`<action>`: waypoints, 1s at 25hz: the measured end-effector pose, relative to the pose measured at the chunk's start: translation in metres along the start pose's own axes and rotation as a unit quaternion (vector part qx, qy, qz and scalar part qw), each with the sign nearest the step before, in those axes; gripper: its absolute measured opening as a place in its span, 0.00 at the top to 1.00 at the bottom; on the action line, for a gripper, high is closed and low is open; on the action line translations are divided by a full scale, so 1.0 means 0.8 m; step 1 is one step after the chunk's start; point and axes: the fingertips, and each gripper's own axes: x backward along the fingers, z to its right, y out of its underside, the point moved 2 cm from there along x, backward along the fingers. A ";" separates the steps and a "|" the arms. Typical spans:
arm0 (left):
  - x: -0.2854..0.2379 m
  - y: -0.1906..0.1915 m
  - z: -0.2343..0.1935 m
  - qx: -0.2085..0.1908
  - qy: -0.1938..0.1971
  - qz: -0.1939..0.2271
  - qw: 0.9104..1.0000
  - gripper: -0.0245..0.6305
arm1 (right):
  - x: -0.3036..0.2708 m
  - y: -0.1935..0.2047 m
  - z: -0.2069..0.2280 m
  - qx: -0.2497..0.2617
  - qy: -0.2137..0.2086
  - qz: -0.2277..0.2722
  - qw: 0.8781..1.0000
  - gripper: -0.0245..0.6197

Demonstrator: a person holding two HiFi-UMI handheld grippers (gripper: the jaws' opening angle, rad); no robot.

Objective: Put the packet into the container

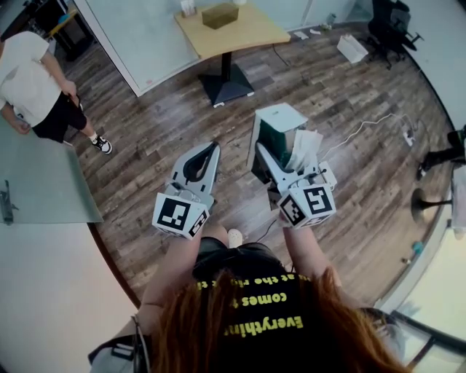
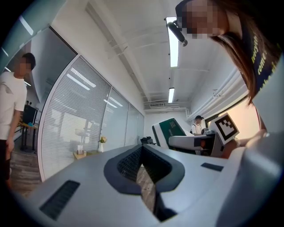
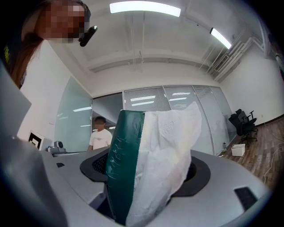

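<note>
The right tongs are clamped on the packet, a dark green pack with crumpled white wrapping bunched along one side; the right gripper view shows it standing up between the two jaws, the green face to the left and the white to the right, filling the gap completely. In the head view the packet is held in the air above the wooden floor, just in front of the person's body.

The left tongs hold nothing; their jaws are closed tip to tip, leaving only a narrow loop behind the tips through which the floor shows. The two tongs are near each other, side by side but apart, each with its marker cube towards the person (the left cube sits slightly lower in the picture than the right one).

Further off stands a small wooden counter on a dark pedestal foot; a brownish box rests on it, possibly open at the top, though it is too small to tell. A bystander in a white shirt stands at the far left; black office chairs are at the upper right.
</note>
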 end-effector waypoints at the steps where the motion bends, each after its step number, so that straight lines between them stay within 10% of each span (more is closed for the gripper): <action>1: -0.005 0.001 -0.004 0.000 0.000 -0.001 1.000 0.96 | -0.005 0.001 0.003 -0.001 0.000 -0.001 1.000 0.37; 25: -0.195 0.008 -0.238 0.003 0.039 0.007 0.999 0.96 | -0.266 0.019 0.089 -0.010 0.039 0.003 0.999 0.37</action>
